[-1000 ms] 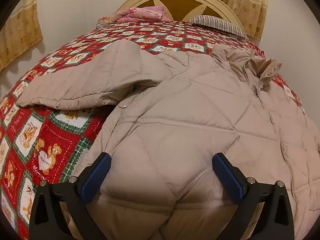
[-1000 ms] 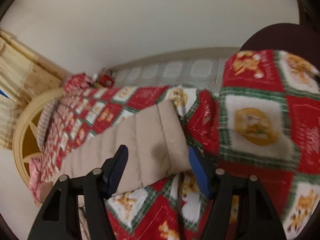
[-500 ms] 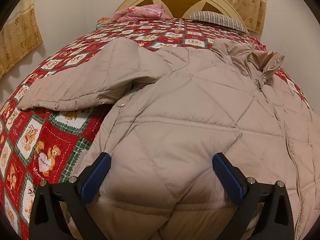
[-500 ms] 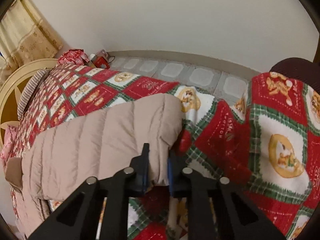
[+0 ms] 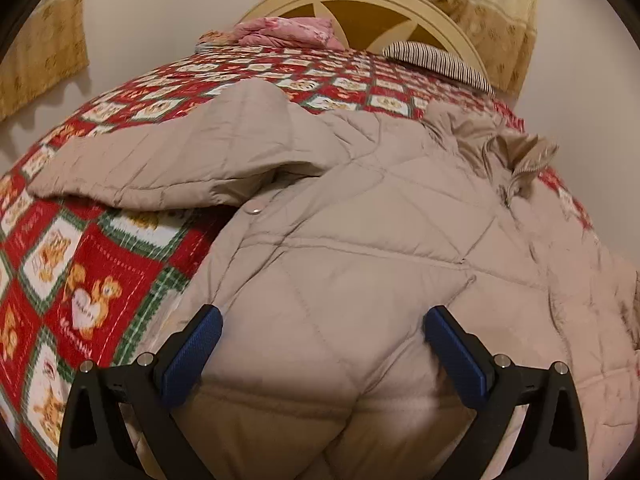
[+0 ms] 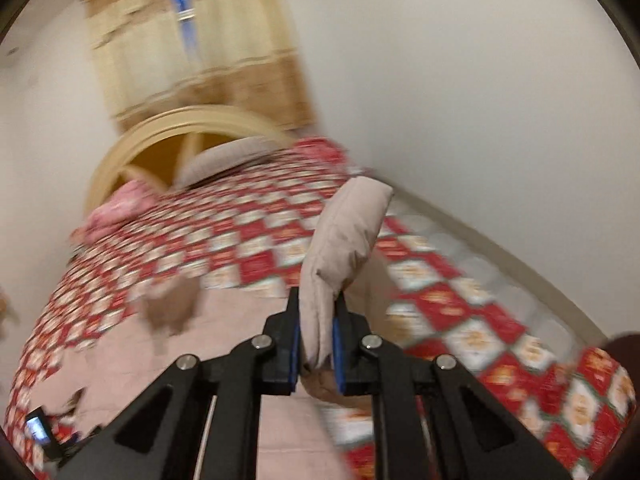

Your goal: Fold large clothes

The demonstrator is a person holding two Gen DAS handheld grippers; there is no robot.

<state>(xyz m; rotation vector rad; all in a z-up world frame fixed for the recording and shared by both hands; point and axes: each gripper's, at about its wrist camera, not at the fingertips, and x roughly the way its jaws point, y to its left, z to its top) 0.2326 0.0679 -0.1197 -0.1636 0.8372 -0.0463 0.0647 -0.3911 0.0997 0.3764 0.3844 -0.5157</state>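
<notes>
A beige quilted jacket (image 5: 380, 248) lies spread on the bed, collar toward the headboard. Its left sleeve (image 5: 160, 164) stretches out to the left over the quilt. My left gripper (image 5: 320, 332) is open, its blue pads either side of the jacket's lower hem, which bulges between them. My right gripper (image 6: 316, 340) is shut on the cuff end of the other sleeve (image 6: 344, 232) and holds it lifted, standing up above the bed. The jacket body (image 6: 200, 340) shows blurred below it.
The bed has a red, white and green bear-pattern quilt (image 5: 80, 280). A pink blanket (image 5: 288, 32) and a striped pillow (image 5: 436, 60) lie by the curved wooden headboard (image 5: 360, 4). Yellow curtains (image 6: 196, 48) hang behind. A tiled floor strip (image 6: 500, 256) runs beside the bed.
My right gripper closed on the sleeve cuff, then lifted it and swung it round toward the headboard and jacket body. My left gripper stayed open at the hem, view shifting slightly.
</notes>
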